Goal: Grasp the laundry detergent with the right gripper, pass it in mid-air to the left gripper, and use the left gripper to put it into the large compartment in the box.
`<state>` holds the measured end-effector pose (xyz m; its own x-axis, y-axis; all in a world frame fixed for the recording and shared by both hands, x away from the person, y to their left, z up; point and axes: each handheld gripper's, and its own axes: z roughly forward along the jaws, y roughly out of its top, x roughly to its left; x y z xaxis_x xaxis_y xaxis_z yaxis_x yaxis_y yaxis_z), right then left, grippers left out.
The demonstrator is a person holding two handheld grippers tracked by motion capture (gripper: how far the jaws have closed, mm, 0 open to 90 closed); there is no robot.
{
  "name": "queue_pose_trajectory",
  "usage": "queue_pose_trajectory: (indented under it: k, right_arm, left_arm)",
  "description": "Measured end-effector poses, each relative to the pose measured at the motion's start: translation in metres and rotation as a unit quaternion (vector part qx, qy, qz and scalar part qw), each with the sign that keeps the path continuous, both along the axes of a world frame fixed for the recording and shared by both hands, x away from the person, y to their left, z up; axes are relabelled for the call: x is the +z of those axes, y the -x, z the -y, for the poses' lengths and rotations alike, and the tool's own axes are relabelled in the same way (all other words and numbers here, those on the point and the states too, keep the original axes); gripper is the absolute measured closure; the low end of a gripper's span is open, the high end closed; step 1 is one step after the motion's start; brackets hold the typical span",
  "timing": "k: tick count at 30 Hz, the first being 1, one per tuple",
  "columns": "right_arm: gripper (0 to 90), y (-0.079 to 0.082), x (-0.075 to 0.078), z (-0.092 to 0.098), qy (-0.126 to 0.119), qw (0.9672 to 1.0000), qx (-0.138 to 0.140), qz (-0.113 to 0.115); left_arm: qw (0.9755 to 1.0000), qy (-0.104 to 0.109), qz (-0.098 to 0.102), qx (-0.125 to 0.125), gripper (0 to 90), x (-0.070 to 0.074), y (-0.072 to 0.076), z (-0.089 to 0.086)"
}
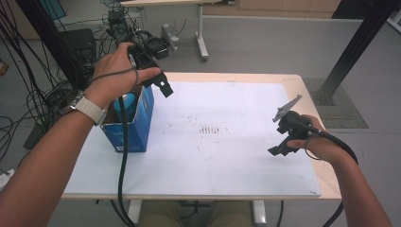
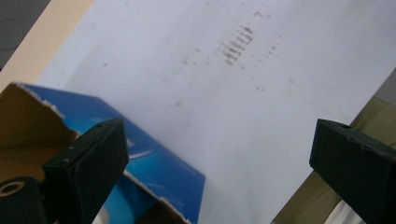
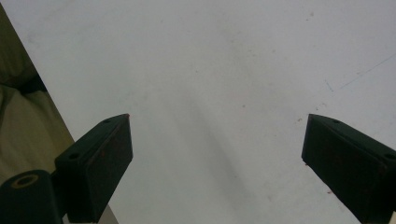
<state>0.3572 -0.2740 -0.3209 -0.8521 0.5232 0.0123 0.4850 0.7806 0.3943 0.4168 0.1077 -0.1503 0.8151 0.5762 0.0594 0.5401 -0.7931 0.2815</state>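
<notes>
A blue cardboard box [image 1: 137,125] with its top torn open stands at the left of the white table [image 1: 227,156]; something light blue lies inside it. My left gripper [image 1: 163,87] hangs above the box's far right corner, jaws wide apart and empty. In the left gripper view the box [image 2: 163,168] sits low between the jaws, beneath them. My right gripper [image 1: 279,149] is held low over the table's right side, open with nothing between its jaws; the right gripper view looks at bare white surface [image 3: 224,93].
Reddish-brown marks [image 1: 210,129] stain the middle of the white sheet. A black frame post [image 1: 350,52] rises at the back right. Cables and equipment [image 1: 61,52] crowd the floor at the back left. Another table's leg [image 1: 202,38] stands behind.
</notes>
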Motion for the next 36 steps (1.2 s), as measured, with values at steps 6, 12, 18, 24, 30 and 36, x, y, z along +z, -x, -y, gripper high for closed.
queue_pose_trajectory:
  k: [6, 12, 18, 24, 30, 36]
  right_arm:
    - [8.8, 0.001, 0.002, -0.001, 0.0, 1.0, -0.001, 0.003]
    - [8.8, 0.002, 0.005, 0.001, 0.0, 1.0, -0.005, 0.004]
    - [8.8, 0.004, 0.004, 0.003, 0.001, 1.0, -0.006, 0.004]
    - [8.8, 0.004, 0.003, 0.002, -0.001, 1.0, -0.006, 0.003]
    - [8.7, 0.002, 0.0, 0.001, -0.002, 1.0, -0.006, 0.001]
    - [8.7, 0.002, 0.002, 0.002, -0.002, 1.0, -0.005, 0.005]
  left_arm:
    - [0.9991, 0.012, -0.003, -0.04, 5.0, -0.002, 0.005, 0.019]
    - [0.9973, 0.02, -0.001, -0.071, 5.2, -0.007, 0.012, 0.034]
    - [0.9948, 0.024, 0.0, -0.099, 5.3, -0.011, 0.018, 0.045]
    - [0.9913, 0.033, -0.004, -0.127, 5.2, -0.019, 0.024, 0.054]
    - [0.9878, 0.027, -0.01, -0.153, 5.4, -0.037, 0.03, 0.064]
    - [0.9865, 0.023, -0.016, -0.161, 5.5, -0.046, 0.032, 0.07]
